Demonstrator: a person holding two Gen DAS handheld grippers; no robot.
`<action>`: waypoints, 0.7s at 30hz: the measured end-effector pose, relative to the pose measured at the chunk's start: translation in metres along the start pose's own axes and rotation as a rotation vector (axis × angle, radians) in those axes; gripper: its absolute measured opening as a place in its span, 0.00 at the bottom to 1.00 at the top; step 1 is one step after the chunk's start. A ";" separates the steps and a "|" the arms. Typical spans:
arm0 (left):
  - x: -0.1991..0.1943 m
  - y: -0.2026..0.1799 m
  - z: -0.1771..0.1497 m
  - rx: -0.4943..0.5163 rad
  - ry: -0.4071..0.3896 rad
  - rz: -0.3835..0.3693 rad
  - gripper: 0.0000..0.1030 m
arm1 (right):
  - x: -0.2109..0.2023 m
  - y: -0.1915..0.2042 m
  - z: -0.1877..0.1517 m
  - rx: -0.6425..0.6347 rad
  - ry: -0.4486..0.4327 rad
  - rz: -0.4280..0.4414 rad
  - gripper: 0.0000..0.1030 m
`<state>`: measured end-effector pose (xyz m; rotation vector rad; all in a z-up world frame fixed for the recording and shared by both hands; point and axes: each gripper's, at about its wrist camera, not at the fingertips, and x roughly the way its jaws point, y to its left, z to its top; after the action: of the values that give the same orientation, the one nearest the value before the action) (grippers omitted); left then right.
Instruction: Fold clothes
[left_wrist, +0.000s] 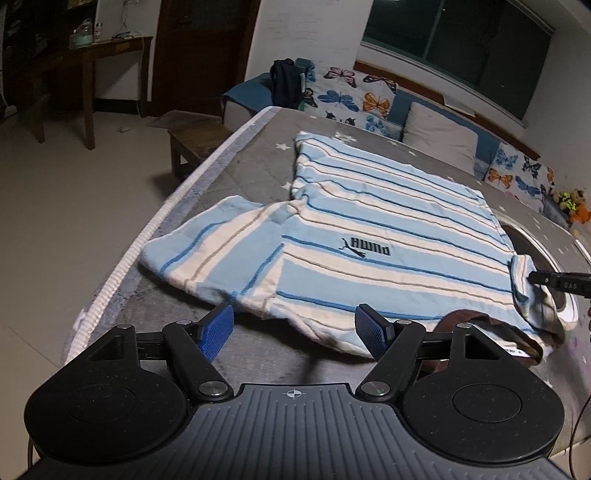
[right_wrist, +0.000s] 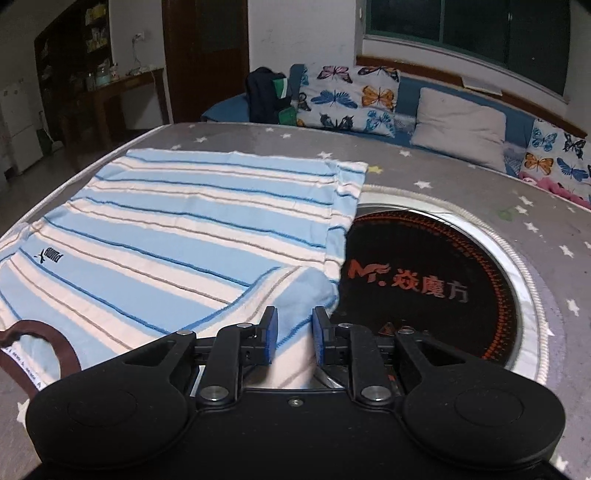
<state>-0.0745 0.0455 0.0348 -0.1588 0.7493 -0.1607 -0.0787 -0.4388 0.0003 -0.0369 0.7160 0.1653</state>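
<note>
1. We are looking at a striped shirt (left_wrist: 369, 229) lying spread flat on a grey star-printed table (right_wrist: 480, 177), chest logo up, its brown-trimmed collar (right_wrist: 55, 332) toward the near edge and its hem toward the far edge.
2. We are holding the left claw (left_wrist: 293, 326) wide apart and holding nothing, just short of the near edge of the shirt beside its left sleeve (left_wrist: 207, 240).
3. We are pinching the right sleeve (right_wrist: 295, 295) in the right claw (right_wrist: 294, 334), its blue pads narrowed onto the cloth beside the round black inset (right_wrist: 424, 280).
4. We are judging the knit as light, soft and limp: it will be draping and wrinkling, so seams, cuffs and shoulder corners are offering the surest hold.
</note>
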 end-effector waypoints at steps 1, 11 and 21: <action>0.000 0.002 0.000 -0.004 -0.001 0.004 0.72 | 0.002 -0.001 0.001 0.002 0.001 -0.007 0.21; -0.003 0.020 0.005 -0.057 -0.020 0.053 0.72 | -0.005 -0.007 0.005 -0.007 0.000 -0.036 0.21; -0.004 0.032 0.005 -0.094 -0.013 0.063 0.72 | -0.030 0.015 -0.005 -0.074 -0.029 0.017 0.22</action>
<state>-0.0714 0.0776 0.0343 -0.2254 0.7483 -0.0647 -0.1069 -0.4289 0.0166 -0.0986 0.6812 0.2078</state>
